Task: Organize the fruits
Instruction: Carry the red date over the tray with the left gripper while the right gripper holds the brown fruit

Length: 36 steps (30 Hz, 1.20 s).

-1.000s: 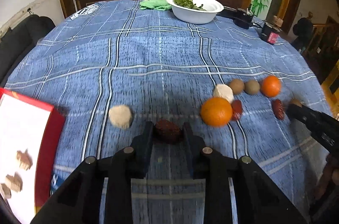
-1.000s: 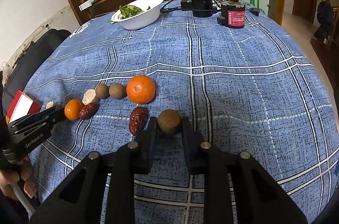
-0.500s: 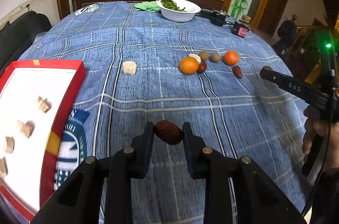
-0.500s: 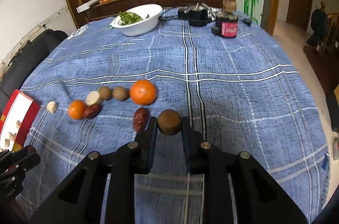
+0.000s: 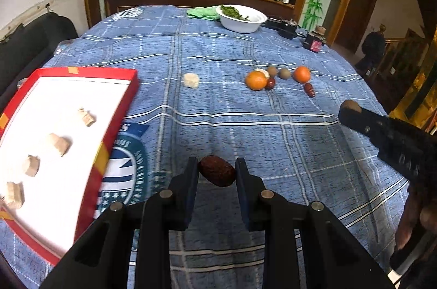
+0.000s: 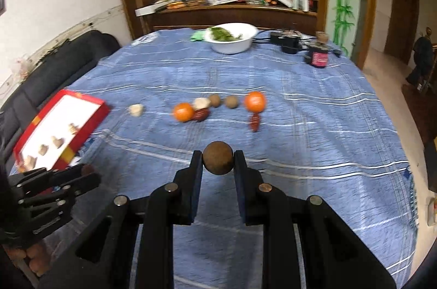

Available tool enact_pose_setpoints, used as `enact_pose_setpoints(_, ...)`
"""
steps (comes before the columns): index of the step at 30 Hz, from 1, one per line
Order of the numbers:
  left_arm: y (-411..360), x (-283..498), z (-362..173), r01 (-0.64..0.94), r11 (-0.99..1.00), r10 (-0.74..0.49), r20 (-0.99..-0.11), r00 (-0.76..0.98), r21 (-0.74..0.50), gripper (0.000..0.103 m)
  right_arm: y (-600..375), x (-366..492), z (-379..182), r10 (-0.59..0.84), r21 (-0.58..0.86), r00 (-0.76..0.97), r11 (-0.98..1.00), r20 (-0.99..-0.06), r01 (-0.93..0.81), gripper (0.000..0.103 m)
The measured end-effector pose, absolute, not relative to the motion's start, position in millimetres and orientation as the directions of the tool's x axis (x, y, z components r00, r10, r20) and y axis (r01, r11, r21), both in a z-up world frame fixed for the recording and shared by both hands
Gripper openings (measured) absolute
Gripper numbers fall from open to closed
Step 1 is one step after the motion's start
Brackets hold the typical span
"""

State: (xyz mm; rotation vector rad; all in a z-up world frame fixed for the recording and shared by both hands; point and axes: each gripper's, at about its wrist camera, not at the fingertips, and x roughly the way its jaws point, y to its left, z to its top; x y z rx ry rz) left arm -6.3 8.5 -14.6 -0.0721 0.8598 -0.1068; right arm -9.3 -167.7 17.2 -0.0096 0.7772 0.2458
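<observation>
At frame centre, the left claw [image 5: 217,174] pinches a wrinkled dark-red date [image 5: 217,171]; the right claw [image 6: 218,162] clamps a round brown fruit [image 6: 218,158].

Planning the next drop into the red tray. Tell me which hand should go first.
Left. The left gripper, shut on the red date, is right beside the red tray; the right gripper, holding the brown round fruit, is farther away.

Left claw [image 5: 217,171] clamped, pointing downward; right claw [image 6: 218,162] likewise clamped.
</observation>
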Motion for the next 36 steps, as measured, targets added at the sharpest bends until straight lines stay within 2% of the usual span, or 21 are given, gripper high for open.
enact_pose_setpoints(8, 23, -11, -18, 0.013, 0.996, -0.073, -0.762, 0.643, -0.084, 0.026, -128, -23, 9, 0.269, 0.088, 0.657, 0.951, -0.704, -0.295, 0.024)
enact_pose_setpoints(36, 33, -21, -15, -0.037, 0.998, -0.022, -0.778, 0.628, -0.059, 0.026, -100, -31, 9, 0.315, 0.117, 0.633, 0.935, -0.707, -0.335, 0.025)
